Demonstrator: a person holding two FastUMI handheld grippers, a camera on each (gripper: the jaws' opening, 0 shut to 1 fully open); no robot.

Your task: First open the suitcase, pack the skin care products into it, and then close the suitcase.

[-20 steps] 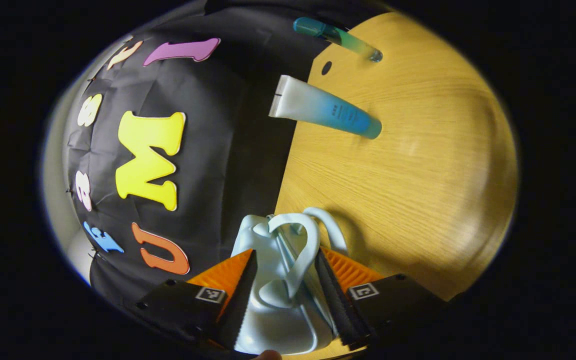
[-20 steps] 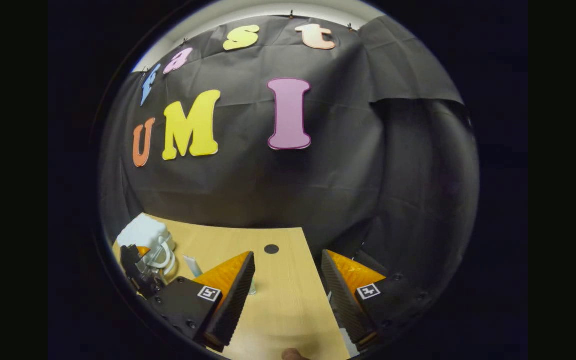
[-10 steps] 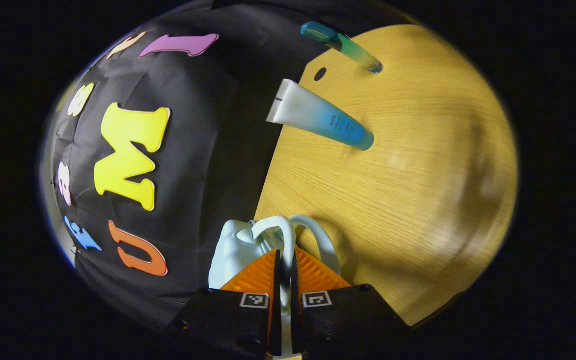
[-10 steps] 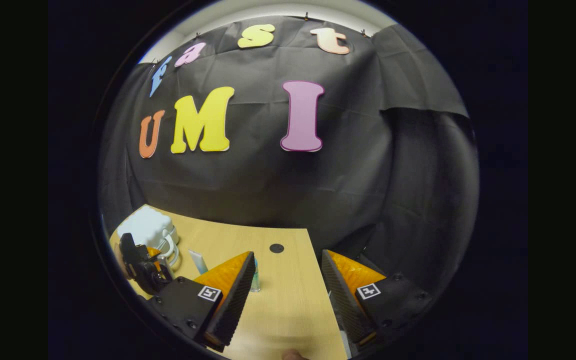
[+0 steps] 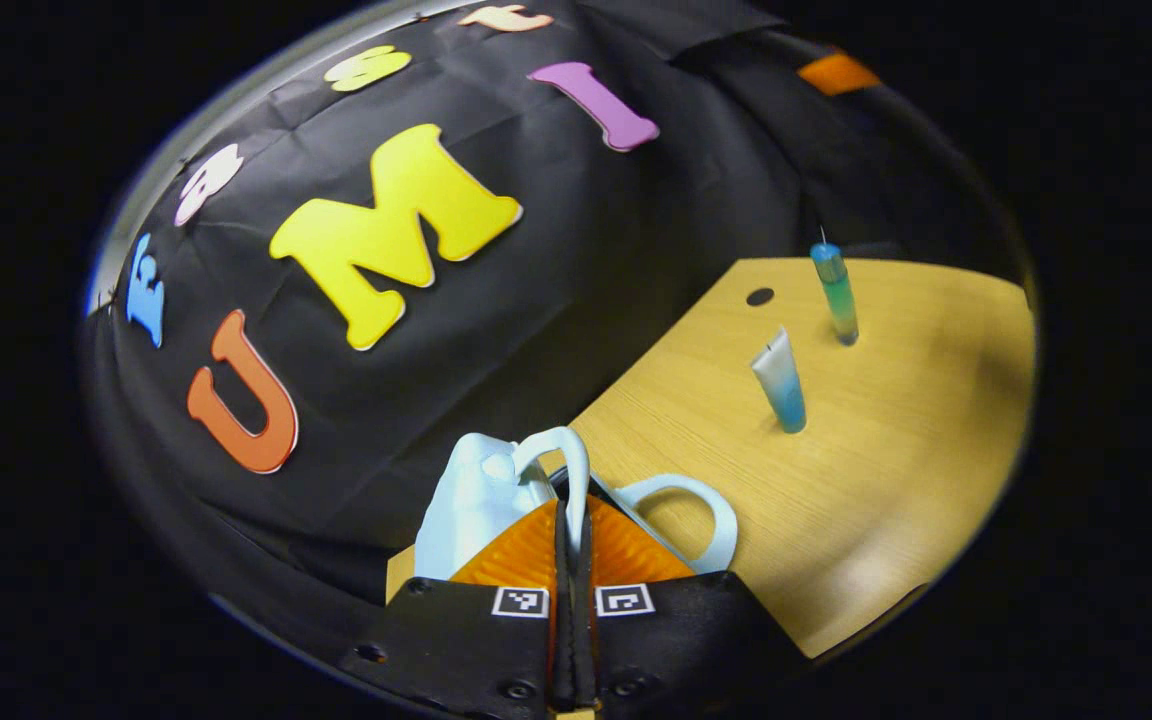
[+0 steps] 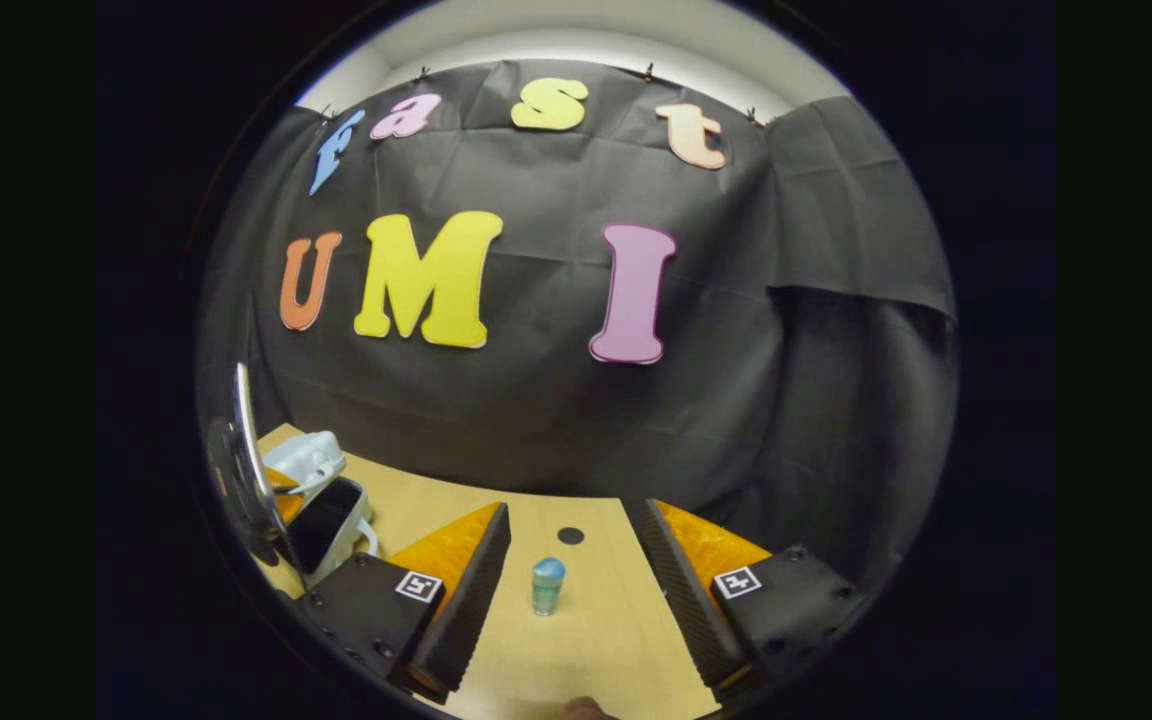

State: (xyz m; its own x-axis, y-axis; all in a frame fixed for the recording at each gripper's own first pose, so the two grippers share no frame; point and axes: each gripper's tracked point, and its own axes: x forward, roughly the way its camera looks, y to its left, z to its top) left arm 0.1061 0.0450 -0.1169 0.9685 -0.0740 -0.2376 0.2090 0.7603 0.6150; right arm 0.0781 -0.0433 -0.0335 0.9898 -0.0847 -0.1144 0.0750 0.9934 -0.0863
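Left gripper [image 5: 570, 520] clamped on one suitcase handle [image 5: 564, 462], lid [image 6: 308, 458] lifted. Right gripper [image 6: 572, 540] spread wide above table [image 6: 576, 640]; bottle [image 6: 547, 585] stands between its fingers.

A wooden table [image 5: 896, 480] with a dark round hole [image 5: 760, 296] stands before black cloth [image 6: 556, 420]

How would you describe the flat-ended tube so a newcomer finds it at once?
On the wooden table, right of the pale blue suitcase, stand two products. The squeeze tube is nearer the suitcase, white fading to blue, with a flat crimped top; the slim teal bottle is round-topped.
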